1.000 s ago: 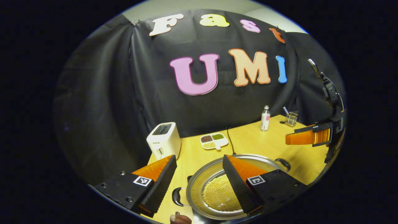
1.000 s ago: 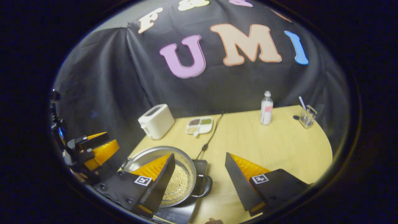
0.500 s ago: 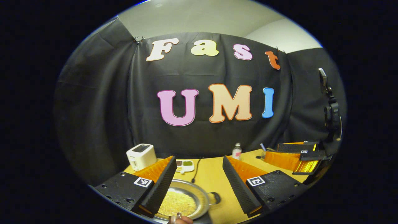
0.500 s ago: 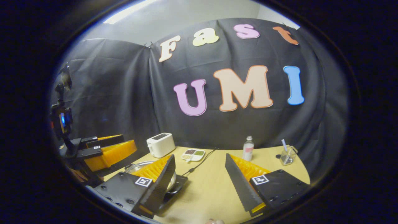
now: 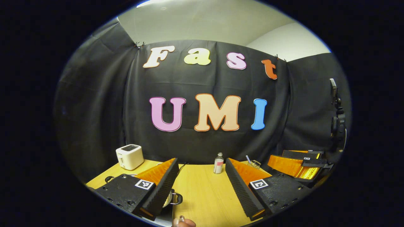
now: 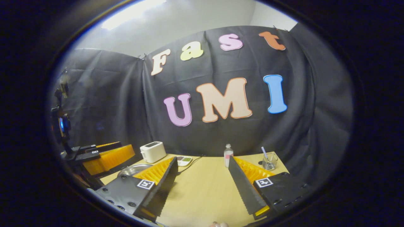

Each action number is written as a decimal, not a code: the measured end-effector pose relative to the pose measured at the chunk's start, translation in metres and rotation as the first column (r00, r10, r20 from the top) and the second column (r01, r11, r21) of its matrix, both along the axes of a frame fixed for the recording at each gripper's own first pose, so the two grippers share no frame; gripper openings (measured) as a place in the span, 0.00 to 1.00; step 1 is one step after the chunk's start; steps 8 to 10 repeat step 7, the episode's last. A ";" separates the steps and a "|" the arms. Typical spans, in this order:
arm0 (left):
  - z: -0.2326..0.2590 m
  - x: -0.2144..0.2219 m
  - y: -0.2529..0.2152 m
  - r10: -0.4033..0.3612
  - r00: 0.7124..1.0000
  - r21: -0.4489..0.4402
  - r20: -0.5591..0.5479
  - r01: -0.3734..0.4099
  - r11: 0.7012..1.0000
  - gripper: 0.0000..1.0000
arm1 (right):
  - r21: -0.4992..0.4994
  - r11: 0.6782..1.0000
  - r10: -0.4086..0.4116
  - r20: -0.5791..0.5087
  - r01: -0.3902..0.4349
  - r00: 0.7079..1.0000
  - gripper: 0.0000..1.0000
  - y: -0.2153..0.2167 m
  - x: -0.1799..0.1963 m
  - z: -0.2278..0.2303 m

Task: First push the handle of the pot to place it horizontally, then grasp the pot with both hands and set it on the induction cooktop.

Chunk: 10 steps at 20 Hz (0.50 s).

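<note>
In the left gripper view, my left gripper point(image 5: 200, 186) is open with bare table between its fingers. The steel pot hides mostly behind its left finger; one dark loop handle point(image 5: 177, 198) pokes out beside that finger. My right gripper point(image 6: 203, 183) is open too, above bare wood. In the right gripper view, a strip of the pot's rim point(image 6: 132, 169) shows low on the left, behind the left finger. What the pot rests on is hidden. Each gripper also shows off to the side of the other's view: the right gripper point(image 5: 296, 164) and the left gripper point(image 6: 107, 156).
A white toaster point(image 6: 152, 151) stands at the back left of the wooden table point(image 6: 202, 192). Next to it lies a snack dish point(image 6: 184, 160) and a black cable point(image 6: 196, 159). A small bottle point(image 6: 228, 155) and a glass with a straw point(image 6: 270, 162) stand along the back.
Both grippers have risen and tilted up away from the pot. The pot has slid down and left in both views, and more wall and ceiling show. Both grippers stayed open.
</note>
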<state>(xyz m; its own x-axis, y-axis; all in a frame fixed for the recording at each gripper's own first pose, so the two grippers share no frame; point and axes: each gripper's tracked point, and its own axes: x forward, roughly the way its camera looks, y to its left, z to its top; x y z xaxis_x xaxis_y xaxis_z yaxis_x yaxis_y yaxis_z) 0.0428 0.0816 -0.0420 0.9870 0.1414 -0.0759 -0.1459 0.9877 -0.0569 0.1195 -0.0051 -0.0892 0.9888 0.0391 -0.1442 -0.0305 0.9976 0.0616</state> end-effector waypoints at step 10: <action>-0.001 0.004 -0.007 -0.028 0.999 0.006 -0.026 0.028 1.000 0.95 | 0.002 0.999 -0.040 0.013 0.040 0.999 0.93 -0.013 -0.010 0.007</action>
